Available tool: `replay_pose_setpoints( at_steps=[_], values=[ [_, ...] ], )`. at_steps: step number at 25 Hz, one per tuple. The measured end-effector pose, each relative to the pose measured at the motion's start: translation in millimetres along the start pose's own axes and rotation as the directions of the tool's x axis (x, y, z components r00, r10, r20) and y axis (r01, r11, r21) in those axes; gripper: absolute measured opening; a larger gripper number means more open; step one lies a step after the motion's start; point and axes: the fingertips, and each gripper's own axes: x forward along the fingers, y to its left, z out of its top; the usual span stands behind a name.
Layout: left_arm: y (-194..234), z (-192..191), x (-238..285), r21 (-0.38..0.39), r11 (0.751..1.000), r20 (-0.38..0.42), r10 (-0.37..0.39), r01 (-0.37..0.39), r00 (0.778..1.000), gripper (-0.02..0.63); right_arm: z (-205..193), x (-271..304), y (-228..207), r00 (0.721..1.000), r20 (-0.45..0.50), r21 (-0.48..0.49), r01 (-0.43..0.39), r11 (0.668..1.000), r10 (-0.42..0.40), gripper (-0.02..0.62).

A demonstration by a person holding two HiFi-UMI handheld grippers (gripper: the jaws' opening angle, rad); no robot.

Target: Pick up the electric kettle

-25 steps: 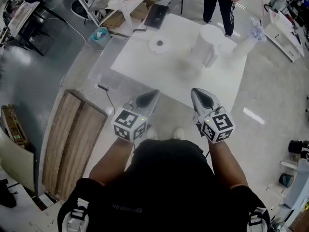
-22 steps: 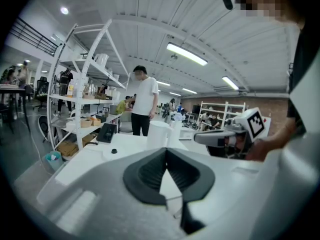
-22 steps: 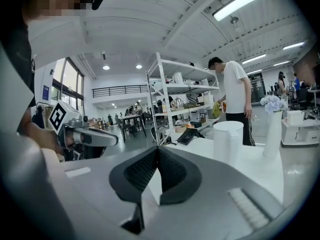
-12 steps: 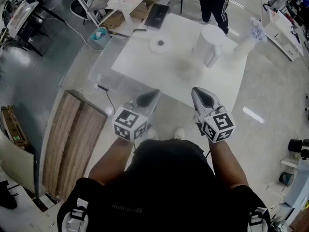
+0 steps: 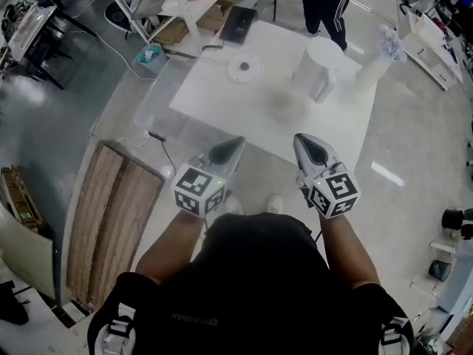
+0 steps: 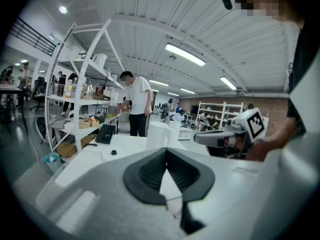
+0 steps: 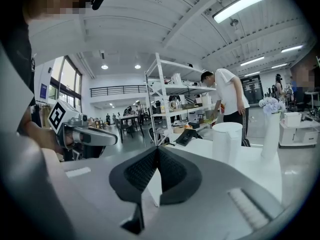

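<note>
Large open workshop or lab hall; polished grey floor (image 5: pixel 52 117); white shelving rack (image 6: pixel 82 84) stocked with boxes; strip lights (image 6: pixel 185 54) under a ribbed ceiling (image 6: pixel 150 14); more racks (image 6: pixel 220 113) against a brick wall (image 6: pixel 192 104).

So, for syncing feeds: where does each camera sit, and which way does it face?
Head view: head-mounted, steeply down at table, electric kettle; shows forearms, left hand-held gripper, right hand-held gripper.
Left gripper view: on the left one, along shut jaws toward kettle; right one visible.
Right gripper view: on the right one, likewise; left one visible.
Shared: all show the kettle.
</note>
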Motion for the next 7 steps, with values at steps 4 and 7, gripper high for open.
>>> replay_pose_setpoints(
  at_steps=[4, 7],
  values=[
    [-0.5, -0.5, 1.0, 0.003, 1.0, -0.001, -0.004, 0.004, 1.0, 0.001, -0.6, -0.5, -1.1, 1.0, 0.001, 0.0, 0.006, 1.0, -0.006, 0.003],
    [-2.5, -1.1, 1.2, 0.005, 1.0, 0.0, -0.006, 0.006, 1.0, 0.001, -2.2, -2.4, -1.8, 1.0, -0.001, -0.001, 0.01, 1.0, -0.01, 0.003]
  ],
)
